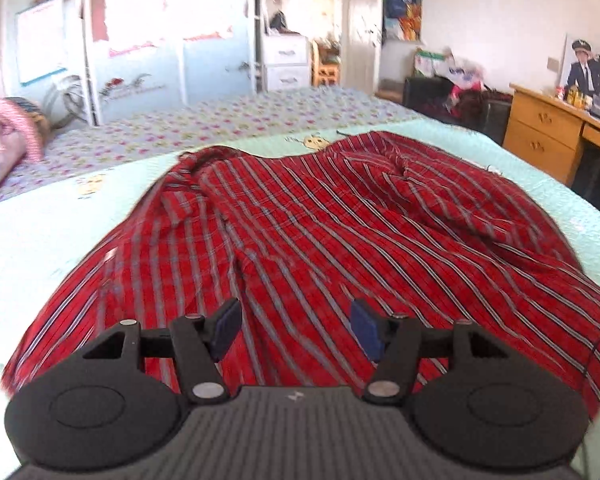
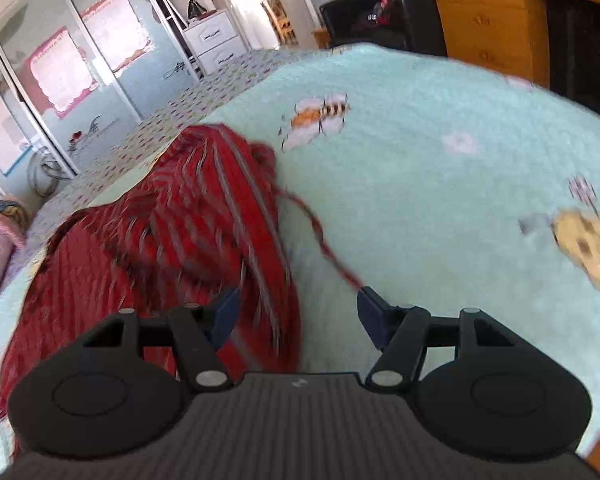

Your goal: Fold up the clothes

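Note:
A red striped garment (image 1: 320,220) lies spread and wrinkled on a mint green blanket (image 1: 40,232). In the left wrist view, my left gripper (image 1: 295,316) hovers over its near edge, open, with only flat cloth below the blue pads. My right gripper (image 2: 298,304) is open at the garment's (image 2: 180,232) right side, and the view is blurred. A bunched fold of cloth runs under its left finger (image 2: 224,312). A loose red cord (image 2: 324,240) trails toward the right finger, and I cannot tell whether it touches. Neither gripper holds anything.
The blanket (image 2: 440,160) carries bee and flower patterns, with a floral sheet (image 1: 220,116) beyond it. A wooden desk (image 1: 540,128) stands off the bed's right side. Pink bedding (image 1: 0,140) sits at the far left, and a wardrobe (image 1: 140,40) and white drawers (image 1: 286,60) are behind.

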Demonstrator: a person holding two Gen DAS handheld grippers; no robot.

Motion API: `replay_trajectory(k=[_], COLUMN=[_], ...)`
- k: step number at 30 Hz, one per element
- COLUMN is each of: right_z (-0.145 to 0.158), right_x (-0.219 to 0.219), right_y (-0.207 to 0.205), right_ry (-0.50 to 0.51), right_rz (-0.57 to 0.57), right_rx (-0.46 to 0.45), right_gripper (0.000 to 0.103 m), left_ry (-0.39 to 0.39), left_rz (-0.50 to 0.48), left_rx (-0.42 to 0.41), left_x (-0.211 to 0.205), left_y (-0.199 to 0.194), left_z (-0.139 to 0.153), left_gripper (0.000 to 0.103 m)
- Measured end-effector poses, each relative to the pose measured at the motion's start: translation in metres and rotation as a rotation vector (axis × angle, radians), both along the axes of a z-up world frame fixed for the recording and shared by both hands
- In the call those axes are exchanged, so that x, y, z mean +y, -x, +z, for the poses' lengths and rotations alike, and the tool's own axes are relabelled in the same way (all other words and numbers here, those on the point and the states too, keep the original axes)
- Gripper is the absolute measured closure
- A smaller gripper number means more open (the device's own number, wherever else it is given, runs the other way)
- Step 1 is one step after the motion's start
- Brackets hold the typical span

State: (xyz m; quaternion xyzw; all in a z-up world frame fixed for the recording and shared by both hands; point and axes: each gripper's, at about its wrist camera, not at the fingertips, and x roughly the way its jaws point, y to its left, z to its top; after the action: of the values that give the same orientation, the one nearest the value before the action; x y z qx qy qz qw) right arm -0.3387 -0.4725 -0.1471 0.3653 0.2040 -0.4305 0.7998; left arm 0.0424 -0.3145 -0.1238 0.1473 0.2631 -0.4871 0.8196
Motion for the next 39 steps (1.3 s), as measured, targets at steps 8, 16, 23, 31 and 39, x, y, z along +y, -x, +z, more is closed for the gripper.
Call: replay_trajectory(k=[8, 16, 23, 31, 39], right_z=[-0.007, -0.072, -0.102, -0.013, -0.037], right_x=[0.076, 0.068, 0.027, 0.114, 0.137], right_y=[0.048, 0.048, 0.02, -0.131, -0.098], right_ry=[-0.075, -0.247, -0.342, 0.254, 0.116], right_rz=[0.037, -0.059, -0.112, 0.393, 0.444], right_rx=[-0.112, -0.278, -0.462, 0.023, -0.097], right_gripper=[0.036, 0.036, 0.088, 0.082, 0.07], left_ry=[0.096, 0.035, -0.059, -0.02, -0.061], left_rz=[0.025, -0.098, -0.172, -0.054, 0.026], left_rx=[0.098, 0.103, 0.127, 0.138, 0.249], left_x=[0.094, 0.084, 0.047, 0.045, 0.069], left_y=[0.079, 0.13, 0.159, 0.137, 0.117], left_z=[0.023, 0.019, -0.013, -0.016, -0.047], left_gripper=[0.035, 0.032, 0.032, 0.032, 0.032])
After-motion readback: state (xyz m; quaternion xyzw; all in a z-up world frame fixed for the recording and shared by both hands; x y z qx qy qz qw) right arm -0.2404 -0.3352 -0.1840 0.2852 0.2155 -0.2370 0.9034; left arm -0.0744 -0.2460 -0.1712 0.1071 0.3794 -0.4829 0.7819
